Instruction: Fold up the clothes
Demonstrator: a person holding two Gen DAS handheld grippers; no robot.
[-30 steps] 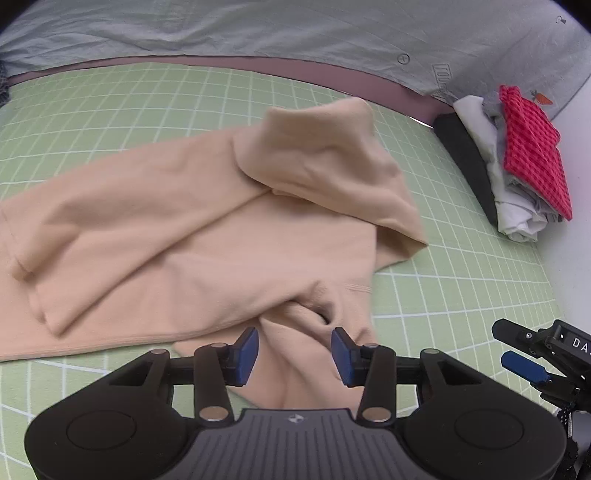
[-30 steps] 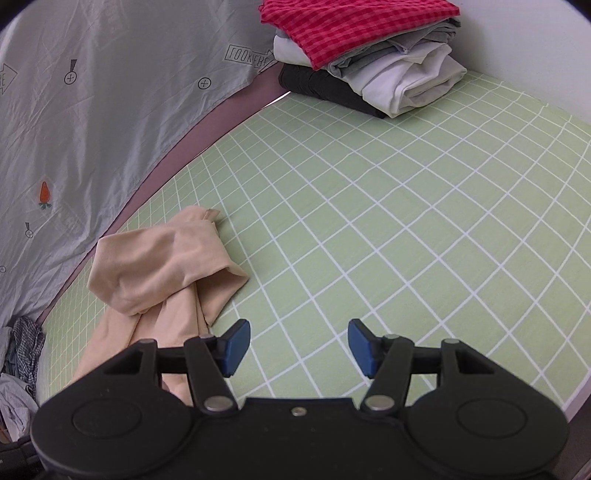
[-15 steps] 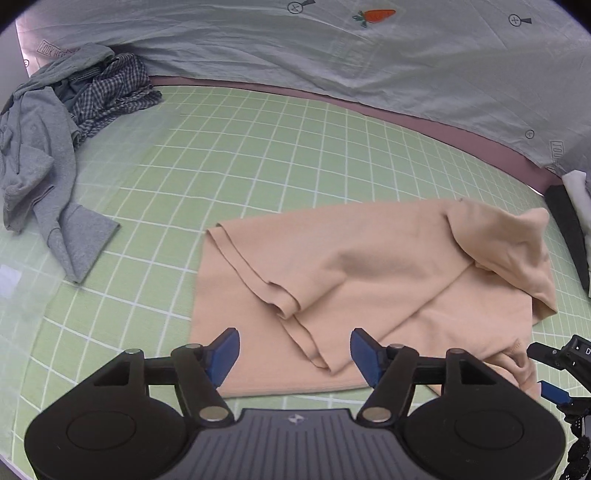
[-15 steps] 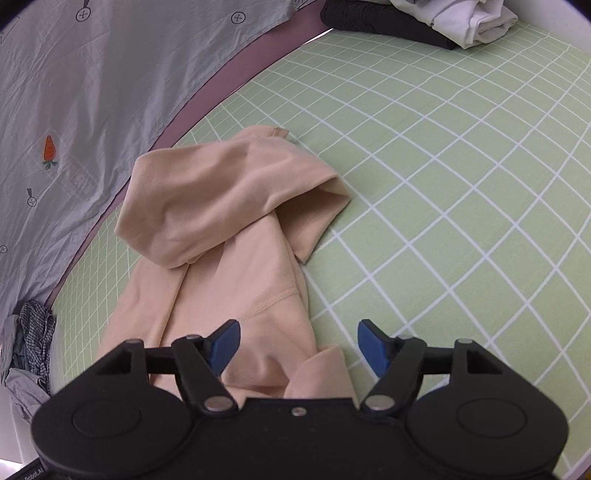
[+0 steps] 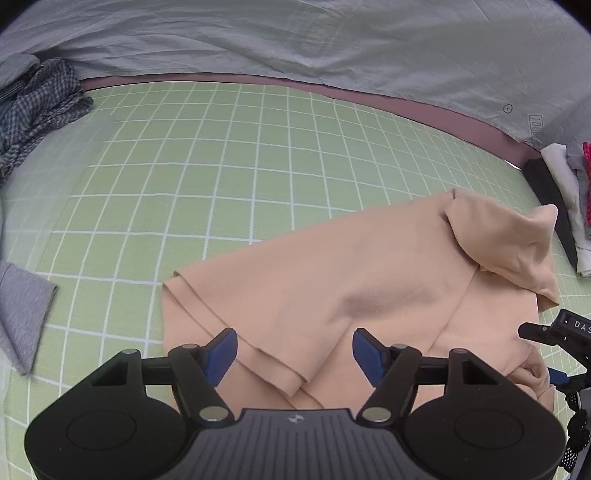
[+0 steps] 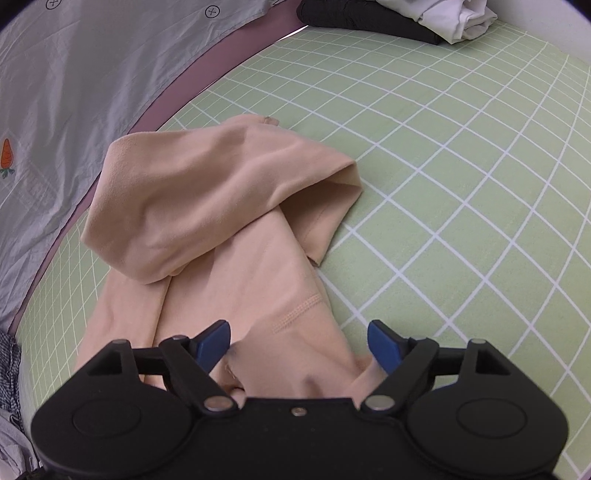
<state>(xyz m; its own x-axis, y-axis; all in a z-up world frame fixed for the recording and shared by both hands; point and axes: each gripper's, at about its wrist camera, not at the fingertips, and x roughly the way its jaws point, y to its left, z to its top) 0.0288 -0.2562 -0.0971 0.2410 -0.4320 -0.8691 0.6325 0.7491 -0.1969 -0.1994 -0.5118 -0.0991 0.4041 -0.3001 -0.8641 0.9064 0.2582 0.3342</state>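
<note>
A beige garment (image 5: 351, 288) lies loosely folded on the green gridded mat (image 5: 221, 166), with one end flopped over itself (image 6: 221, 192). My left gripper (image 5: 295, 349) hangs open over the garment's layered hem edge; cloth lies between its blue pads without being pressed. My right gripper (image 6: 298, 343) is over the garment's other end, near a stitched seam (image 6: 295, 314). Its jaws are opening, and cloth bulges up between them but neither pad presses it. Part of the right gripper's black body (image 5: 554, 336) shows at the right edge of the left wrist view.
A stack of folded clothes (image 6: 406, 18) sits at the mat's far right corner. A heap of grey and checked clothes (image 5: 40, 99) lies at the far left, and a grey piece (image 5: 22, 310) nearer. A grey printed sheet (image 5: 295, 44) runs along the back.
My left gripper slid left along the garment from its bunched end to the hem edge and opened wider. My right gripper came from bare mat onto the garment's near end, jaws spreading.
</note>
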